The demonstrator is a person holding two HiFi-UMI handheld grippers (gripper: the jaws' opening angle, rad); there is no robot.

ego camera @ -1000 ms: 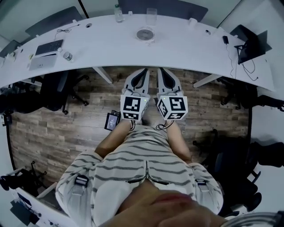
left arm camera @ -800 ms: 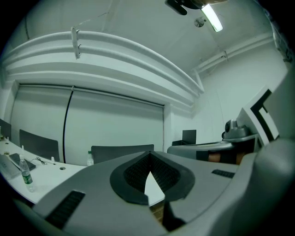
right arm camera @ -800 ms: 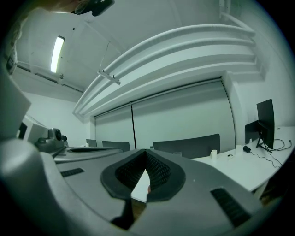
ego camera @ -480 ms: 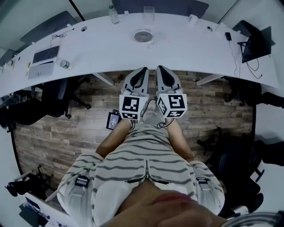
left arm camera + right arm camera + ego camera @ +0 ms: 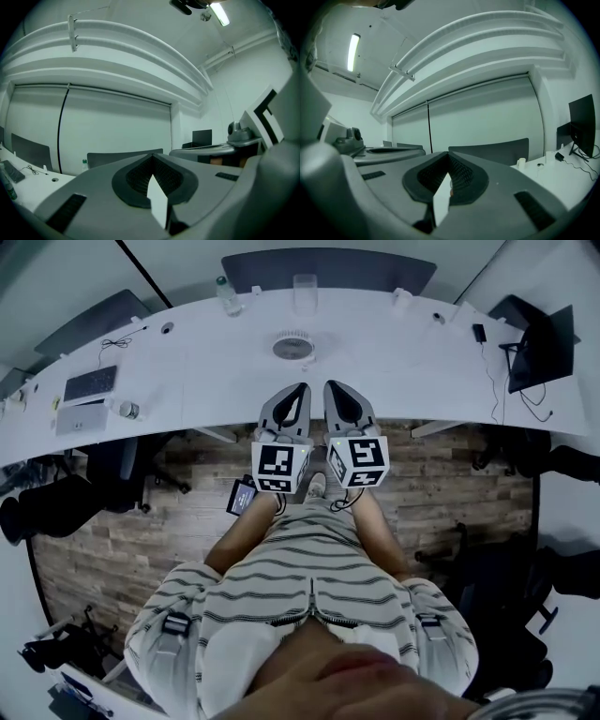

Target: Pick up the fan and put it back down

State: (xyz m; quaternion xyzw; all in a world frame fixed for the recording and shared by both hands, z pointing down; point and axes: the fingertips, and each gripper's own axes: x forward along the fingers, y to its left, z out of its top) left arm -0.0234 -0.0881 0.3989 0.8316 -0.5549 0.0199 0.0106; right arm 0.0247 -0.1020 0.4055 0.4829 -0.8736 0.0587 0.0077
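Two grey two-jaw grippers, our left gripper [image 5: 296,397] and our right gripper [image 5: 337,396], point level and side by side over the near edge of the long white curved table [image 5: 403,352]. Each has its jaws pressed together on nothing. We see the small round grey fan [image 5: 292,346] resting on that tabletop just beyond the left gripper's tip, untouched.

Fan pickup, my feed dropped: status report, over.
Left gripper, right gripper shut, empty, side by side over table edge. Fan untouched on table, ahead. Nothing between.
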